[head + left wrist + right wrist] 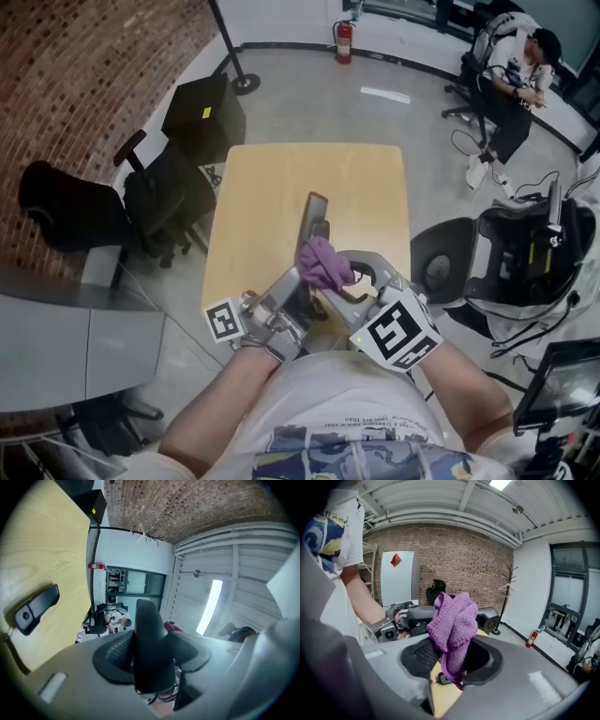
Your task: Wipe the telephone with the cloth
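Note:
My left gripper (296, 289) (150, 654) is shut on the black telephone handset (149, 644) (417, 614) and holds it above the wooden table (272, 187). My right gripper (354, 272) (451, 654) is shut on a crumpled purple cloth (323, 262) (453, 625). The cloth sits right against the handset, just beyond the left jaws. Another black part of the telephone (316, 217) (35, 608) lies on the table farther out, with a thin cord (6, 639) beside it.
Black office chairs (141, 202) and a black box (204, 114) stand left of the table. A chair loaded with equipment (511, 258) is at the right. A person (511, 70) sits far back right; a fire extinguisher (344, 42) stands by the wall.

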